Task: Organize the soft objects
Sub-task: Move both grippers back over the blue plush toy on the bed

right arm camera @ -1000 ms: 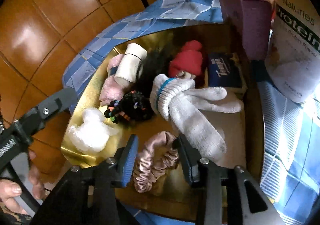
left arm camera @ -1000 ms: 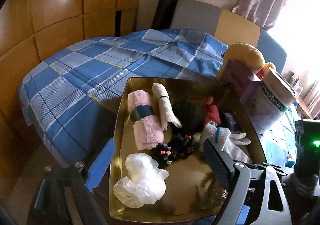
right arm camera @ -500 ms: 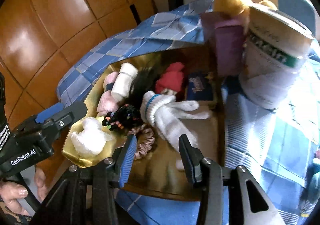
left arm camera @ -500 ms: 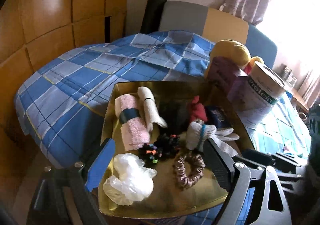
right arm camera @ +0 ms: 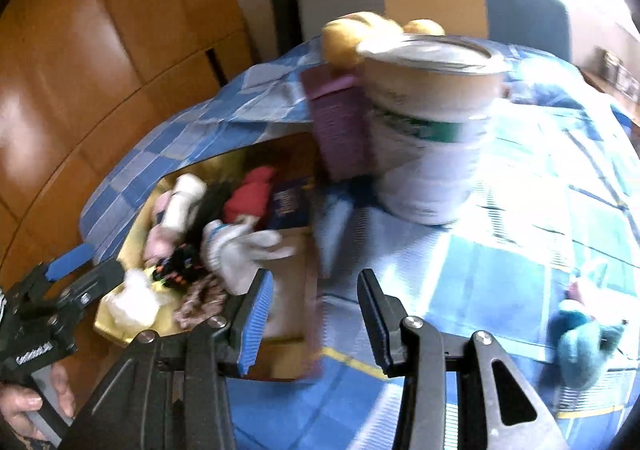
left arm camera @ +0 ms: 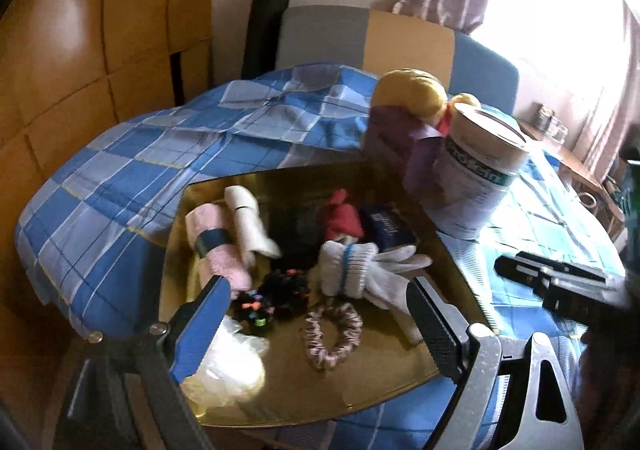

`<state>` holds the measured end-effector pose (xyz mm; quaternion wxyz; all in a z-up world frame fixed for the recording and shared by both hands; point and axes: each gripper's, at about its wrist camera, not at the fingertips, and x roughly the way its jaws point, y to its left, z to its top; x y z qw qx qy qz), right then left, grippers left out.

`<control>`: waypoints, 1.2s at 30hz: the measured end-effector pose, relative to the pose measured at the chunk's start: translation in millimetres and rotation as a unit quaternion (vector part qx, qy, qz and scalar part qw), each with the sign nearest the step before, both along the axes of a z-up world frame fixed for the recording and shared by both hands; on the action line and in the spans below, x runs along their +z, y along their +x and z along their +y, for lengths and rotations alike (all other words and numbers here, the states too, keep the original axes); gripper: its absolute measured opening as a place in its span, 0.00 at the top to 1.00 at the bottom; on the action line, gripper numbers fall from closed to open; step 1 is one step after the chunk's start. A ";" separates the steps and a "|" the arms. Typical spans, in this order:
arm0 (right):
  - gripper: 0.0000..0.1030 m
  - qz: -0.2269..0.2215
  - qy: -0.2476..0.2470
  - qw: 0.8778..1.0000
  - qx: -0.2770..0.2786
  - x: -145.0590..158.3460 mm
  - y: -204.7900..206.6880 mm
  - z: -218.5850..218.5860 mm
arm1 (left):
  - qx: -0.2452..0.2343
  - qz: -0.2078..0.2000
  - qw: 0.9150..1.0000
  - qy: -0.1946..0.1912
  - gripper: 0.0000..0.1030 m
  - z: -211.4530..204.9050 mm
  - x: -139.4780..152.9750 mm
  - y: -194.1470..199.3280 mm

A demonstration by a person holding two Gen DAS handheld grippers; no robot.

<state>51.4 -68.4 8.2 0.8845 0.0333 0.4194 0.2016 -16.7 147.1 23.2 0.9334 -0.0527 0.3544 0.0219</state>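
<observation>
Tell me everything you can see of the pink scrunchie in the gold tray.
The scrunchie is a ruffled ring of shiny, satin-looking pink fabric, gathered all round an open middle. It lies flat and loose on the floor of the gold tray, near the front edge. The white glove lies just behind it, perhaps touching its upper edge, and the black beaded hair ties sit to its left. No gripper holds it.

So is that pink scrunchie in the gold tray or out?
In: the pink scrunchie lies flat on the gold tray floor, beside the white glove.
</observation>
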 end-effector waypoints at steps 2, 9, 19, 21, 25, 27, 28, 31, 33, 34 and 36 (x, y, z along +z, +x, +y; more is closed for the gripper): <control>0.57 -0.003 0.002 1.000 -0.021 3.5 3.3 -19.4 | -0.014 -0.001 1.000 0.002 0.13 -7.4 1.8 0.3; 0.57 -0.012 -0.002 0.996 -0.092 16.1 12.6 -80.3 | -0.058 -0.003 0.998 0.009 0.13 -40.0 7.8 3.8; 0.57 -0.017 -0.002 0.984 -0.180 25.6 20.3 -159.3 | -0.132 -0.009 0.991 0.026 0.13 -84.8 18.2 9.0; 0.57 -0.012 0.000 0.980 -0.198 24.9 24.7 -177.2 | -0.152 -0.011 0.988 0.030 0.13 -96.1 20.6 11.0; 0.57 0.008 0.021 0.972 -0.236 15.0 34.2 -215.3 | -0.191 -0.003 0.981 0.025 0.13 -121.5 21.7 16.0; 0.57 0.017 0.035 0.964 -0.264 5.4 39.4 -237.7 | -0.211 0.004 0.977 0.021 0.13 -134.5 19.7 19.2; 0.57 0.018 0.037 0.961 -0.275 1.6 41.3 -244.5 | -0.223 0.006 0.975 0.022 0.13 -143.1 18.7 21.3; 0.57 0.021 0.062 0.953 -0.296 -12.9 45.2 -265.8 | -0.256 0.009 0.966 0.022 0.13 -168.3 17.6 24.7; 0.57 0.034 0.079 0.947 -0.310 -26.0 45.8 -276.7 | -0.277 0.010 0.960 0.022 0.13 -187.4 15.3 28.0; 0.57 0.052 0.087 0.942 -0.321 -31.5 46.7 -281.6 | -0.286 0.014 0.958 0.024 0.13 -197.5 12.8 31.1; 0.57 0.059 0.114 0.938 -0.322 -32.7 46.7 -288.7 | -0.302 0.022 0.953 0.017 0.13 -215.0 6.3 37.4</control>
